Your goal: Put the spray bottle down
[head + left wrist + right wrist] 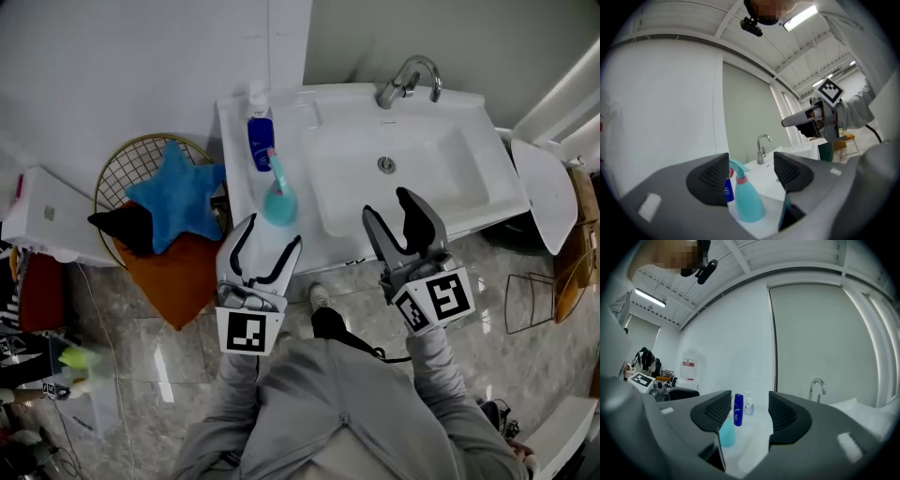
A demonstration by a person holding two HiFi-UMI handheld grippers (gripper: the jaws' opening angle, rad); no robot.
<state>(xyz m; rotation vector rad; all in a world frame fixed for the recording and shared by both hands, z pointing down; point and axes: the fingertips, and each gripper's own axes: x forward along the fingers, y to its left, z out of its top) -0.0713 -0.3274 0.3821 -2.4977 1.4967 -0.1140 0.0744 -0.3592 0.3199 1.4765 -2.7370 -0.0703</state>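
A: Spray bottle (279,202)?
B: Upright on the basin's (234,155) left ledge near the front edge, just before the blue bottle (260,141).
A: Claws?
B: Left gripper (272,244) jaws apart, bottle beyond them, not clamped. Right gripper (386,206) apart, empty.

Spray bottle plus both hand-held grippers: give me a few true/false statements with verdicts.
1. The spray bottle stands upright on the sink counter. True.
2. The left hand-held gripper is clamped on the spray bottle. False: its jaws are apart, and the bottle stands free just ahead of them.
3. The right hand-held gripper holds the blue bottle. False: it is open and empty; the blue bottle stands on the counter beyond the spray bottle.
4. The faucet sits at the basin's far edge. True.
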